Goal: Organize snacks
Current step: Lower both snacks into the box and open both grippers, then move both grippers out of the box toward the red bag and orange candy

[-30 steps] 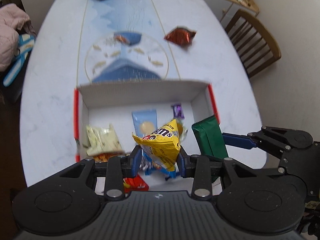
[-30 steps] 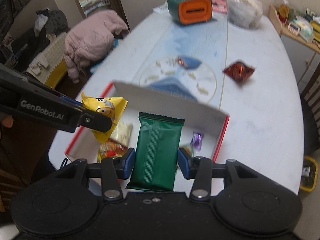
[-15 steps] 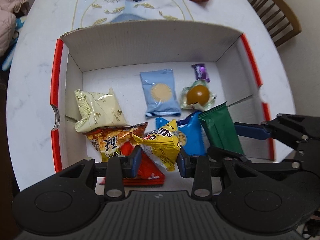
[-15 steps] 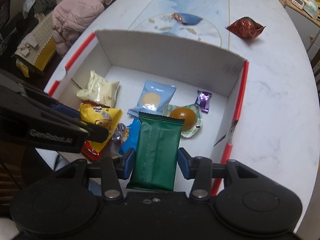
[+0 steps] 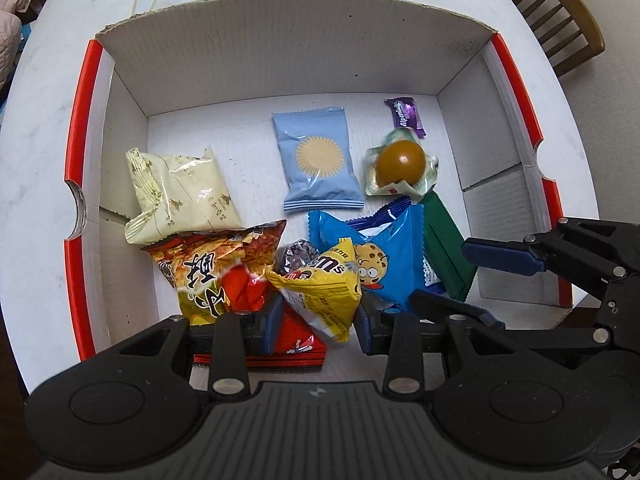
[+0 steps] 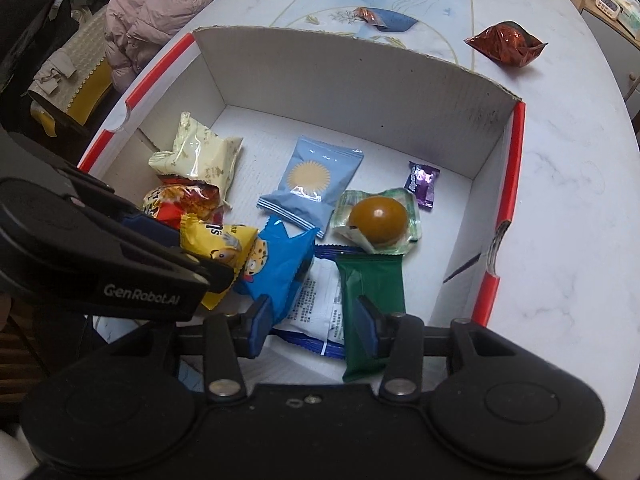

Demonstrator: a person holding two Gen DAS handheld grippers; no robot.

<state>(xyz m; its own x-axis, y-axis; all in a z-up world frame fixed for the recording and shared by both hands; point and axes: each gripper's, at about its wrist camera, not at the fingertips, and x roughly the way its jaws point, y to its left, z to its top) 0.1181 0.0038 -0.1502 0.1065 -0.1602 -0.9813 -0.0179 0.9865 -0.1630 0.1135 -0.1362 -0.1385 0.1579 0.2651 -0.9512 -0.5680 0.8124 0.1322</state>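
At the bottom centre of the left wrist view, the left gripper (image 5: 318,318) pinches the lower corner of a yellow candy bag (image 5: 320,286); its jaws stand narrow with the bag's corner between them, low over the near end of the cardboard box (image 5: 280,36). The bag hangs just above a red packet (image 5: 296,344) and a blue cookie packet (image 5: 380,264).

In the right wrist view, lower centre, the right gripper (image 6: 316,326) has its jaws spread wide. The green bar (image 6: 372,300) lies against the right-hand finger only, its far end resting on the snacks in the box, so it looks released, not gripped.

To finish well, the left gripper should probably lower the yellow bag a little further until it rests on the pile, then open fully and lift straight up so the wrapper does not drag out. The right gripper would do best to back away without catching the green bar's near end.

Farther in, mid-frame, lie a cream packet (image 5: 180,192) at left, a pale blue packet (image 5: 318,164) in the centre, a round brown sweet (image 5: 401,158) and a small purple candy (image 5: 405,114) at right. Beyond the box's far wall, in the upper right of the right wrist view, a dark red bag (image 6: 506,44) sits on the table (image 6: 560,200), and a small wrapper (image 6: 370,15) lies near the top centre; both seem yet to be collected.
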